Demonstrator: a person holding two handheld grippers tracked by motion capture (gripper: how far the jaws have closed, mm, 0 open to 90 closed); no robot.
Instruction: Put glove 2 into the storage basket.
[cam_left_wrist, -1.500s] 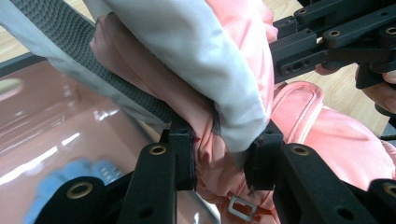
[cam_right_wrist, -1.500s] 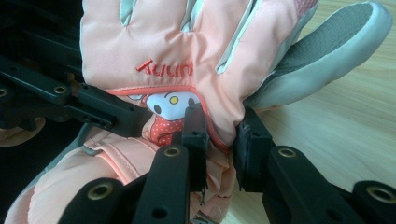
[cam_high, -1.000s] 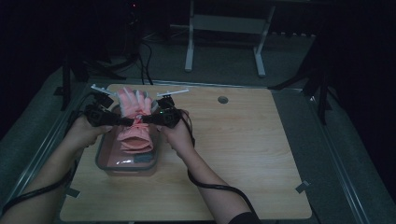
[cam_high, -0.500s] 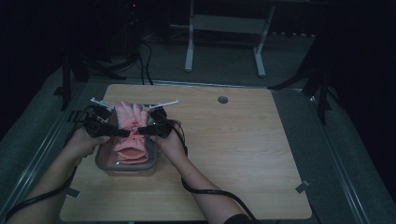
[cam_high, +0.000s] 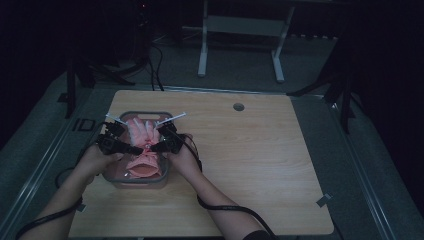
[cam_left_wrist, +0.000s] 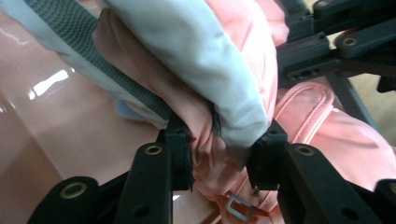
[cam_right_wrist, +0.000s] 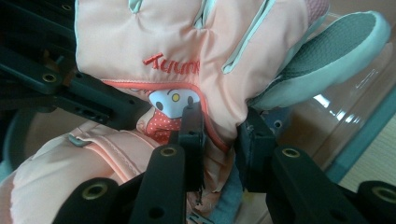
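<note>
A pink padded glove (cam_high: 142, 136) with pale blue trim lies in a clear plastic box (cam_high: 162, 177) at the table's left. Its fingers point away from me and its cuff (cam_high: 143, 168) is toward me. My left gripper (cam_high: 136, 149) pinches the gathered wrist from the left. In the left gripper view the pads (cam_left_wrist: 181, 151) press pink fabric (cam_left_wrist: 299, 154); these jaws have just been opening, with the glove still between them. My right gripper (cam_high: 153, 148) grips the same wrist from the right, and its pads (cam_right_wrist: 192, 126) squeeze the glove (cam_right_wrist: 187, 42) below a cartoon patch.
The box stands near the left edge of the wooden table (cam_high: 260, 165). A round cable hole (cam_high: 238, 106) is at the back centre. White metal legs (cam_high: 202, 50) stand on the floor beyond the table.
Both hands have come down and toward me with the glove between them. The glove now rests lower inside the box.
</note>
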